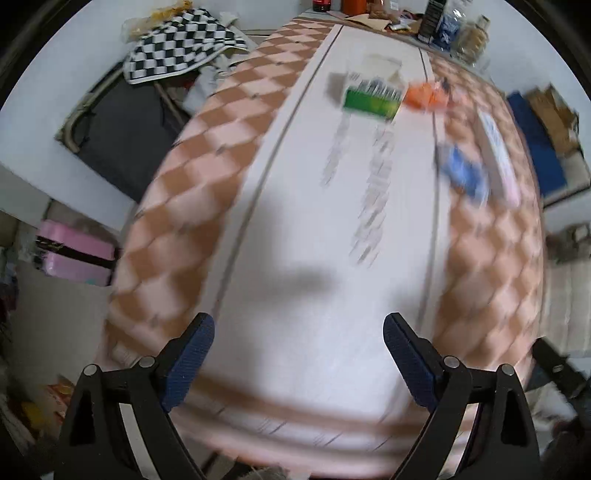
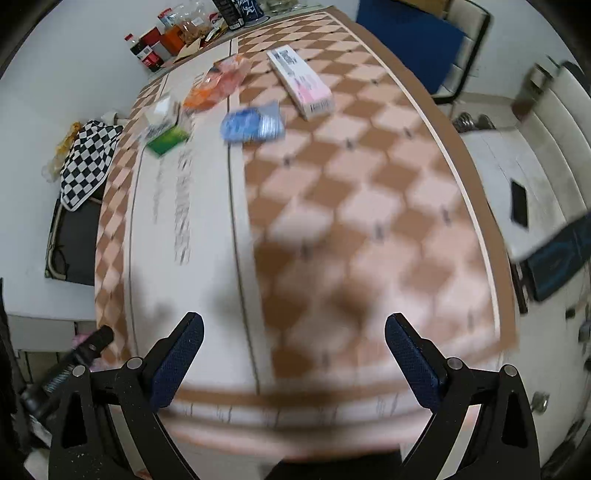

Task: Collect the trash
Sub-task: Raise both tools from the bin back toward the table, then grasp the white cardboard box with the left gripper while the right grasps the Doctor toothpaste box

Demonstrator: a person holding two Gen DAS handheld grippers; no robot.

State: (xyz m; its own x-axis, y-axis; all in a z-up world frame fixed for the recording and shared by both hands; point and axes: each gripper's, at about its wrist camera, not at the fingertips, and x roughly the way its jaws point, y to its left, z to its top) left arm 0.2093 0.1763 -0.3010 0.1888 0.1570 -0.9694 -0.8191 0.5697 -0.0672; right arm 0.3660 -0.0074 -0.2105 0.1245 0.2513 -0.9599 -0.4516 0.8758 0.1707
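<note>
Both views are motion-blurred. Trash lies at the far part of the table: a green box (image 1: pixel 371 101) (image 2: pixel 167 141), an orange wrapper (image 1: pixel 424 96) (image 2: pixel 218 86), a blue packet (image 1: pixel 463 171) (image 2: pixel 253 123) and a long white and pink box (image 1: pixel 496 155) (image 2: pixel 301 83). My left gripper (image 1: pixel 297 354) is open and empty above the near white strip of the table. My right gripper (image 2: pixel 293 350) is open and empty above the near table edge. Both are far from the trash.
The table has a checkered brown and pink cloth (image 2: pixel 369 206) with a white middle strip (image 1: pixel 314 221). Bottles and jars (image 2: pixel 177 33) crowd its far end. A black and white checkered cloth (image 1: pixel 177 44) lies on a chair to the left. A blue chair (image 2: pixel 410 40) stands at the right.
</note>
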